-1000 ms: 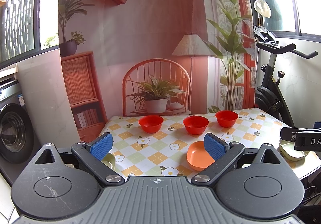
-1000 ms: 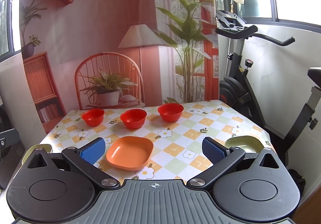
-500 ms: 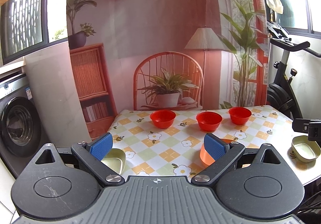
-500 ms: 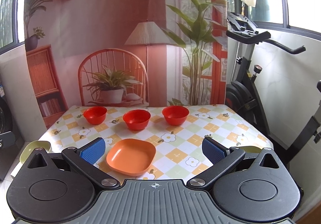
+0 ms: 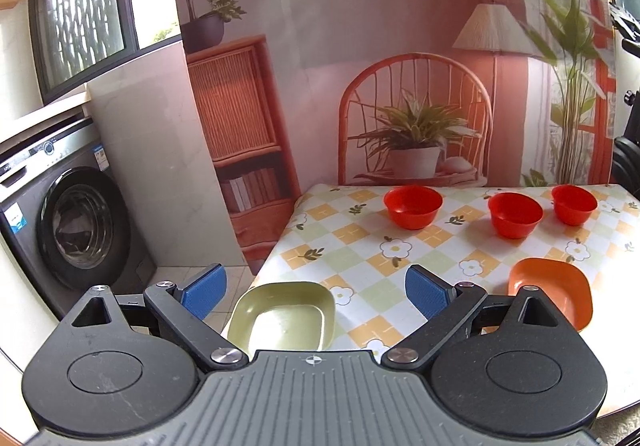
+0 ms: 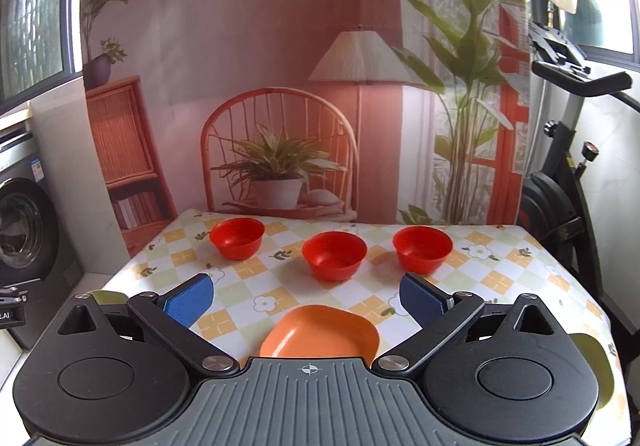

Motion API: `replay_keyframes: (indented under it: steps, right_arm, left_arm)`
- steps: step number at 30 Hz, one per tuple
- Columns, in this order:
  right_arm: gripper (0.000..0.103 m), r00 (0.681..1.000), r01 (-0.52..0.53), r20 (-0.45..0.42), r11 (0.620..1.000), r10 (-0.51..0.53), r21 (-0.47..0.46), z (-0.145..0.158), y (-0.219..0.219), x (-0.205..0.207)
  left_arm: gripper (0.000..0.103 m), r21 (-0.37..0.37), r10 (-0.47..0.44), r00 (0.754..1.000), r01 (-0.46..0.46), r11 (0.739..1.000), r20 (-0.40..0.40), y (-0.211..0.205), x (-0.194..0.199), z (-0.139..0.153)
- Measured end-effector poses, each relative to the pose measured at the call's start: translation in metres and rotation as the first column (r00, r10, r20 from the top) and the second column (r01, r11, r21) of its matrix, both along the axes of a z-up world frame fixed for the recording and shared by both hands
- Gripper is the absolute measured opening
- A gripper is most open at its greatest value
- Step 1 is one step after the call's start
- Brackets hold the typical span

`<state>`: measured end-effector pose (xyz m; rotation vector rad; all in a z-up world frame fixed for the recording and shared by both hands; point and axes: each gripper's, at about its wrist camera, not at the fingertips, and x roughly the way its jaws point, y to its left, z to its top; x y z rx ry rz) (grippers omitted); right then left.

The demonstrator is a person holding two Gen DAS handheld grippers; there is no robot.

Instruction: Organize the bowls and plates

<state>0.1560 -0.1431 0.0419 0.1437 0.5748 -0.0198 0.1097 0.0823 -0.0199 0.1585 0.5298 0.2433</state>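
Checked vinyl in yellow, pale green and white, printed with daisies, covers the table (image 6: 496,278), which stands against a printed backdrop (image 6: 248,46) of a rattan chair, a potted plant and a floor lamp. In the left wrist view a washing machine (image 5: 76,222) sits at 9 o'clock beside a pale marble partition; in the right wrist view an exercise bike (image 6: 560,182) stands at 3 o'clock. Three red bowls (image 6: 334,255) sit upright and apart in a row across the far half of the table, the row running from 9 to 3 o'clock. The orange plate (image 6: 322,334), squarish with rounded corners, lies flat near the front edge, at 6 o'clock from the middle bowl, with one corner towards the bowls. The green plate (image 5: 282,316) lies flat at the table's left front corner. The left gripper (image 5: 316,292) hangs above the green plate, jaws spread wide and holding nothing. The right gripper (image 6: 306,298) hangs above the orange plate, likewise wide apart and empty.
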Motion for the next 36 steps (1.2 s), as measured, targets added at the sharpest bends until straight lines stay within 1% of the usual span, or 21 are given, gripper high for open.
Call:
replay_keyframes:
  steps: [3, 5, 7, 8, 10, 12, 17, 20, 23, 26, 30, 31, 33, 35, 36]
  right_arm:
    - [0.098, 0.999, -0.038, -0.009, 0.999, 0.038, 0.012, -0.009, 0.015, 0.02]
    - [0.095, 0.998, -0.064, -0.019, 0.998, 0.065, 0.028, -0.016, 0.026, 0.032]
    - [0.092, 0.995, -0.089, -0.029, 0.995, 0.09, 0.043, -0.022, 0.036, 0.043]
    - [0.089, 0.994, -0.099, -0.033, 0.994, 0.1, 0.047, -0.025, 0.041, 0.049]
    - [0.086, 0.992, -0.12, -0.04, 0.991, 0.123, 0.054, -0.031, 0.051, 0.059]
    - [0.086, 0.989, -0.139, -0.052, 0.989, 0.142, 0.058, -0.038, 0.061, 0.071]
    - [0.085, 0.983, -0.163, -0.075, 0.984, 0.168, 0.07, -0.051, 0.083, 0.098]
    - [0.08, 0.983, -0.153, -0.089, 0.985, 0.16, 0.077, -0.061, 0.098, 0.113]
    - [0.079, 0.98, -0.156, -0.107, 0.984, 0.165, 0.087, -0.073, 0.115, 0.127]
    - [0.075, 0.973, -0.178, -0.138, 0.981, 0.188, 0.083, -0.085, 0.134, 0.14]
    - [0.074, 0.963, -0.213, -0.156, 0.975, 0.22, 0.061, -0.1, 0.163, 0.155]
    - [0.074, 0.96, -0.222, -0.163, 0.973, 0.229, 0.059, -0.104, 0.169, 0.159]
    - [0.072, 0.95, -0.247, -0.181, 0.967, 0.253, 0.058, -0.113, 0.183, 0.166]
    - [0.067, 0.939, -0.272, -0.205, 0.961, 0.277, 0.053, -0.123, 0.197, 0.172]
    - [0.067, 0.932, -0.285, -0.219, 0.957, 0.29, 0.053, -0.127, 0.204, 0.175]
  left_arm:
    - [0.097, 0.018, 0.014, 1.0, -0.014, 1.0, -0.004, 0.012, 0.01, 0.001]
    - [0.096, 0.014, 0.02, 1.0, -0.02, 1.0, -0.005, 0.02, 0.017, 0.003]
    - [0.095, 0.005, 0.025, 1.0, -0.025, 1.0, -0.008, 0.028, 0.023, 0.004]
    - [0.094, -0.002, 0.03, 1.0, -0.03, 1.0, -0.008, 0.035, 0.029, 0.003]
    - [0.091, -0.012, 0.043, 0.999, -0.043, 0.999, -0.013, 0.044, 0.036, 0.002]
    - [0.088, -0.033, 0.051, 0.998, -0.051, 0.998, -0.023, 0.057, 0.045, -0.001]
    - [0.084, -0.075, 0.067, 0.996, -0.072, 0.995, -0.066, 0.083, 0.057, -0.012]
    - [0.083, -0.093, 0.07, 0.993, -0.079, 0.993, -0.091, 0.101, 0.065, -0.025]
    - [0.082, -0.112, 0.068, 0.991, -0.081, 0.99, -0.115, 0.121, 0.074, -0.039]
    - [0.079, -0.133, 0.059, 0.988, -0.078, 0.988, -0.142, 0.138, 0.082, -0.054]
    - [0.079, -0.164, 0.061, 0.985, -0.088, 0.983, -0.161, 0.16, 0.089, -0.075]
    - [0.078, -0.165, 0.065, 0.984, -0.093, 0.982, -0.167, 0.163, 0.091, -0.08]
    - [0.073, -0.158, 0.067, 0.982, -0.096, 0.983, -0.179, 0.169, 0.096, -0.091]
    - [0.07, -0.157, 0.061, 0.979, -0.093, 0.983, -0.193, 0.175, 0.102, -0.101]
    - [0.07, -0.166, 0.057, 0.978, -0.091, 0.982, -0.2, 0.177, 0.104, -0.105]
